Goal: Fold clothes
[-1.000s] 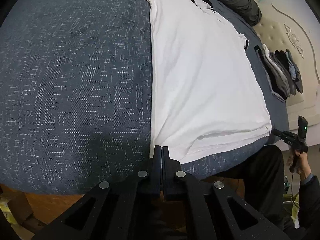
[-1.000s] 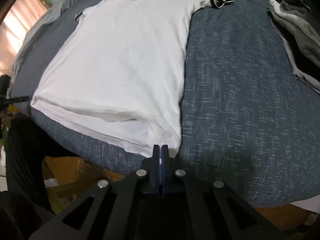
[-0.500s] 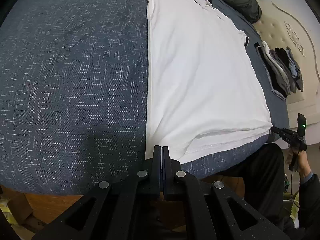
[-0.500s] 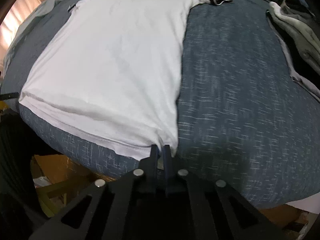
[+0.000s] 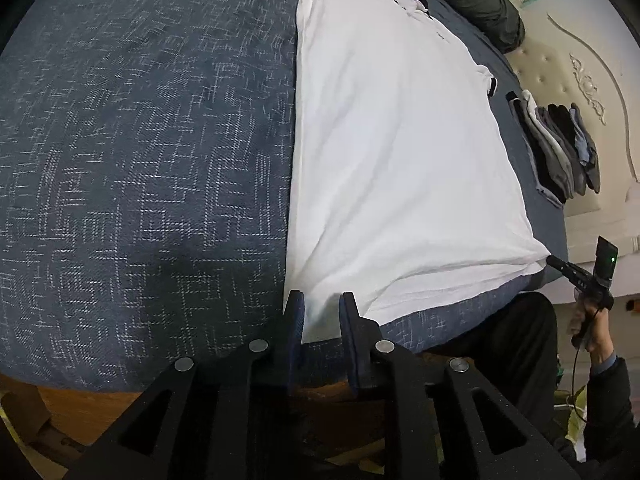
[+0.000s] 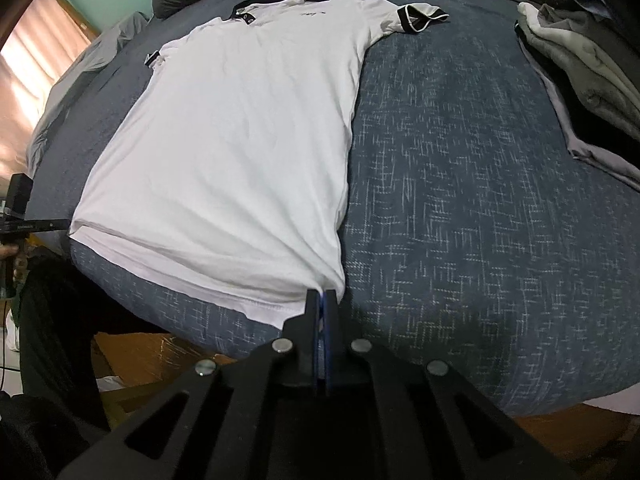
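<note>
Presently we find the jaws of the left gripper (image 5: 320, 304) standing narrowly apart, straddling the near left hem corner of the white polo shirt (image 5: 384, 152), with cloth visible in the gap but not pinched. On the right gripper (image 6: 322, 300) the jaws are pressed together on the opposite hem corner; the cloth puckers toward them there, so we judge it held.

We note the shirt lying face up and spread flat on the blue patterned bed cover (image 6: 460, 200), collar (image 6: 276, 2) at the far end, hem at the near edge of the bed, one black-trimmed sleeve (image 6: 416, 14) stretched out to the side. No fold shows in it.

Further out, a row of folded dark garments (image 5: 560, 148) lies beside the headboard (image 5: 560, 64), and a pile of grey and white clothes (image 6: 580, 64) sits at the far right.

Our judgement: the step in hand is securing both hem corners for a fold. To do it well, the left jaws should bite both layers of the corner, matching the depth of the right-hand hold. Whatever lift follows ought to be level, with light tension across the hem so it stays straight; an uneven grip risks a skewed crease or a dropped corner.
</note>
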{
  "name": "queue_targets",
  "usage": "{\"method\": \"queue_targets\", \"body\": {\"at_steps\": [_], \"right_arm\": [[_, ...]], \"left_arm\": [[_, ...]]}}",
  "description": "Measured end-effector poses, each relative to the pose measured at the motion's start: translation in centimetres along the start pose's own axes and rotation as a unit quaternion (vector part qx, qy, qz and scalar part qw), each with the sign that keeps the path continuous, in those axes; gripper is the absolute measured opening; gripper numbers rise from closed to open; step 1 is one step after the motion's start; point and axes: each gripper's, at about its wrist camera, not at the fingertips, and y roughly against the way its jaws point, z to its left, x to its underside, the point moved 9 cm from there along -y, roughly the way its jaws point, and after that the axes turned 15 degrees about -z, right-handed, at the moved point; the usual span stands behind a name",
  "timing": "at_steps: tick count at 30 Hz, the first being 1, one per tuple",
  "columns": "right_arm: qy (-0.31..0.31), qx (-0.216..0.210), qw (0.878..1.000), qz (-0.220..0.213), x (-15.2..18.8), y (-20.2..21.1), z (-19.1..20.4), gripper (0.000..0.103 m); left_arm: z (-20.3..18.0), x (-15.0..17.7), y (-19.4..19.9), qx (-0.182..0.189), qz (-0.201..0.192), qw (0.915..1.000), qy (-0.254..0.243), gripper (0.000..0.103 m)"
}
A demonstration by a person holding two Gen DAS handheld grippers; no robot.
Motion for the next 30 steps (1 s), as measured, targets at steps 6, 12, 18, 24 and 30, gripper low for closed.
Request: {"method": "queue_targets", "body": {"at_steps": [6, 12, 18, 24, 30], "right_arm": [[-0.012, -0.012, 1.000, -0.013, -1.0, 0.8, 0.4, 0.001], [-0.016, -0.019, 0.999, -0.026, -1.6, 2.5, -0.1, 0.001], [-0.013, -0.019, 1.000, -0.017, -0.9, 2.0, 0.2, 0.001], [-0.017, -0.020, 1.000, -0.011, -0.3, 1.5, 0.2, 0.001], [-0.018, -0.021, 1.000, -0.011, -0.2, 1.4, 0.3, 0.001]], "left_arm": [[-0.4, -0.6, 0.3, -0.002, -0.004, 0.9999, -0.014, 0.000], [-0.9, -1.7, 2.0, -0.002, -0.023, 0.9995, -0.020, 0.000], [0.2, -0.9, 0.4, -0.003, -0.002, 1.0000, 0.004, 0.001], [1.0, -0.9, 0.0, -0.001, 0.006, 0.9999, 0.011, 0.034], [1.0, -1.3, -0.2, -0.005, 0.005, 1.0000, 0.003, 0.022]]}}
